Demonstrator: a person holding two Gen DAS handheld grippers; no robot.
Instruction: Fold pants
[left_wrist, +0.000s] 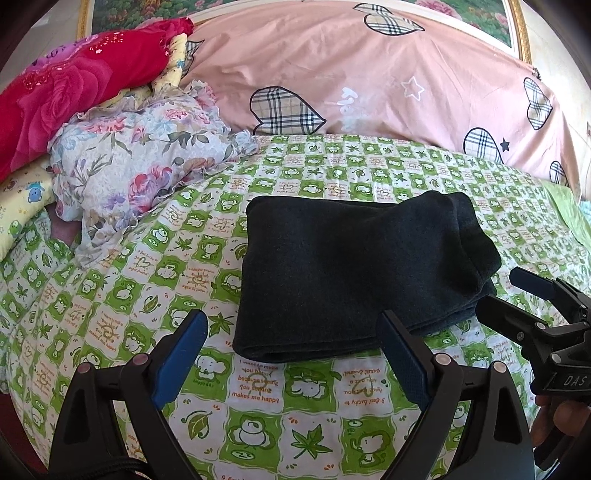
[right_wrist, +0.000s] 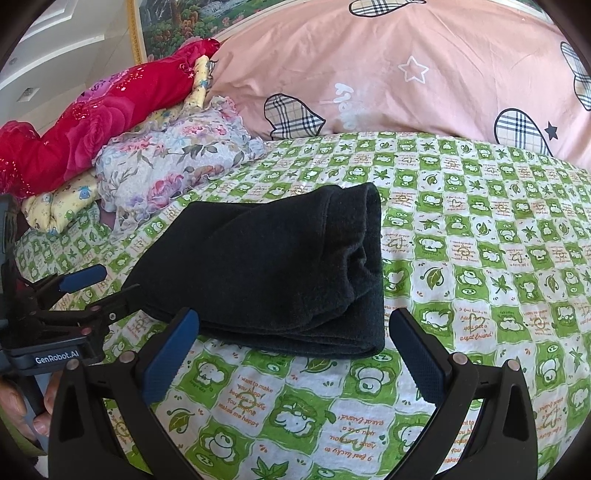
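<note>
Both grippers, left gripper (left_wrist: 291, 328) and right gripper (right_wrist: 291, 328), are hovering wide open, holding nothing; the pants (left_wrist: 354, 273) are lying folded, probably soft and thick, best pinched at the near layered edge.

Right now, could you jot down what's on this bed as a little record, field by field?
garment: dark pants, folded into a compact stack, lying flat
surface: green-and-white cartoon-print bedsheet
left gripper: open, empty, just short of the pants' near edge
right gripper: open, empty, at the pants' near edge
behind pants: pink quilt with plaid hearts
far left pile: floral blanket, red rose-print blanket, yellow cartoon pillow
task state: pants appear folded, neither gripper holding them
</note>
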